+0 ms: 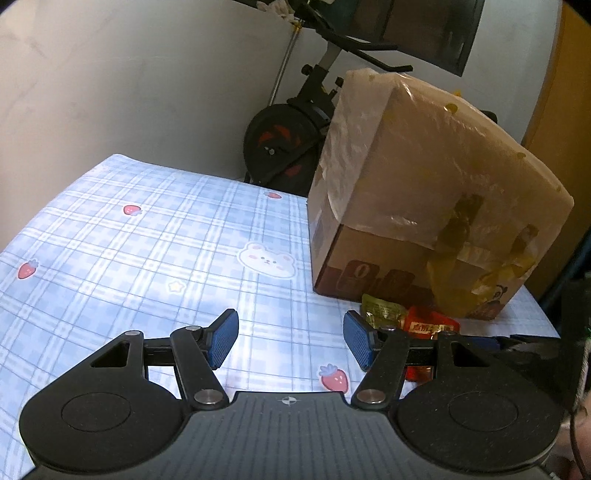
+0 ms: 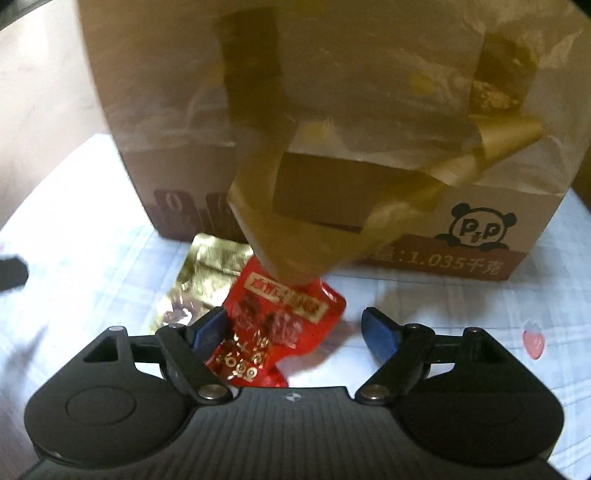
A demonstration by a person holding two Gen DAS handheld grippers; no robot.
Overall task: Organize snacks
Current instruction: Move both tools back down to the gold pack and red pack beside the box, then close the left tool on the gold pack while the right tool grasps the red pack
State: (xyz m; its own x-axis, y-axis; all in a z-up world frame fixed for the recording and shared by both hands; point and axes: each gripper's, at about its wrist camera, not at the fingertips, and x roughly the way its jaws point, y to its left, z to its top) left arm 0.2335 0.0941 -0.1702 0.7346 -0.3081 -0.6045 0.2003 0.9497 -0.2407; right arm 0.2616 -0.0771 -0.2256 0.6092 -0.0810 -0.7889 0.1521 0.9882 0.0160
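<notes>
A red snack packet (image 2: 273, 325) lies on the blue plaid tablecloth (image 2: 92, 280), partly between the jaws of my open right gripper (image 2: 295, 328), nearer its left finger. A gold foil snack packet (image 2: 199, 280) lies just left of it. Both lie at the foot of a cardboard box (image 2: 369, 74) covered with plastic film and loose yellow tape (image 2: 280, 206). In the left wrist view my left gripper (image 1: 291, 338) is open and empty over the cloth, with the green-gold packet (image 1: 382, 308), the red packet (image 1: 430, 323) and the box (image 1: 424, 177) to its right.
The cloth (image 1: 147, 251) has strawberry and bear prints. An exercise bike (image 1: 291, 129) stands behind the table against a white wall. A dark screen (image 1: 424, 26) hangs above the box. A yellow-brown door or panel (image 1: 565, 129) is at the far right.
</notes>
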